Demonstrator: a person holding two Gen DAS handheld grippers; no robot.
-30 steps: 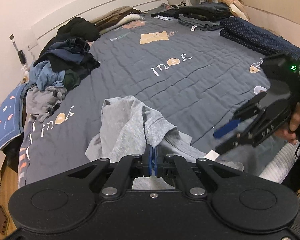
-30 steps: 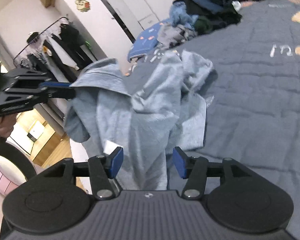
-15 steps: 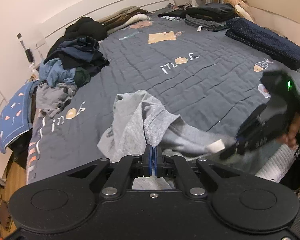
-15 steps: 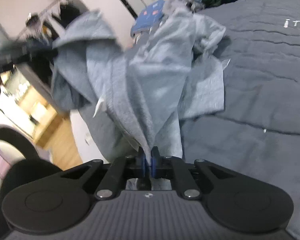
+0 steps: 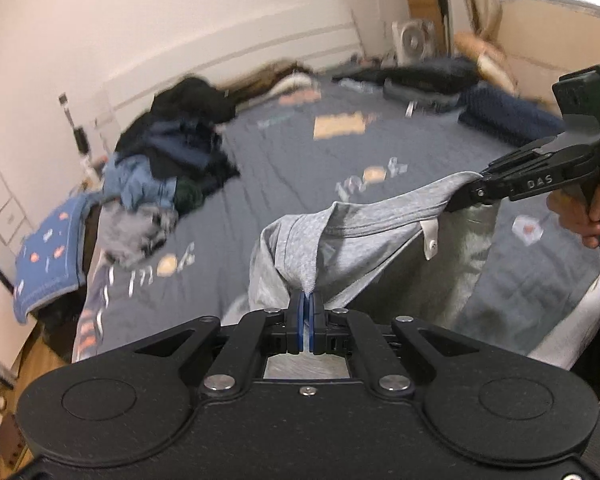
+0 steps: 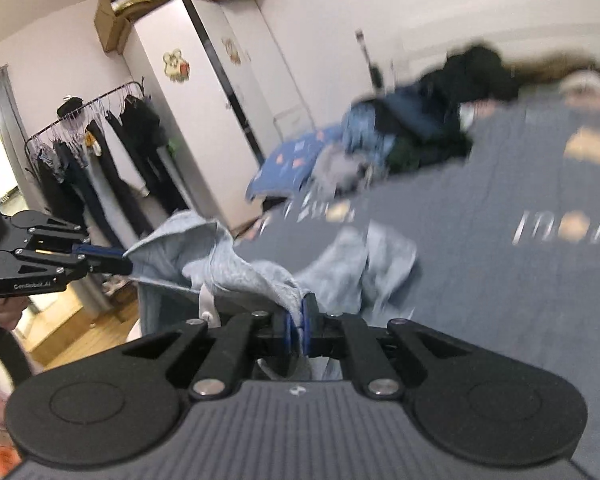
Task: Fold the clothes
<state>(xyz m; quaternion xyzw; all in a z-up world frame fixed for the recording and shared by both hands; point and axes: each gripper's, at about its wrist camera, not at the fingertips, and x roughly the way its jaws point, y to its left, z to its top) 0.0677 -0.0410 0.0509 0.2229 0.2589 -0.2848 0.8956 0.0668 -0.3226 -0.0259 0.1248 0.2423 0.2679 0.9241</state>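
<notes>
The grey shirt (image 5: 364,236) is held up between both grippers above the near edge of the bed (image 5: 300,168), which is covered by a dark grey quilt; the left gripper (image 5: 307,312) is closed on a bunched fold of the fabric, its blue pads pressed together with cloth pinched between them; the right gripper (image 5: 466,196) is likewise clamped on the shirt's ribbed edge, with a hand (image 5: 584,212) seen on its handle; a white label (image 5: 430,236) hangs from the stretched hem; in the right wrist view part of the shirt trails down onto the quilt; a pile of unfolded clothes (image 5: 168,160) lies at the far left of the bed, and folded dark garments (image 5: 440,76) are stacked near the far right corner; both views are blurred.
</notes>
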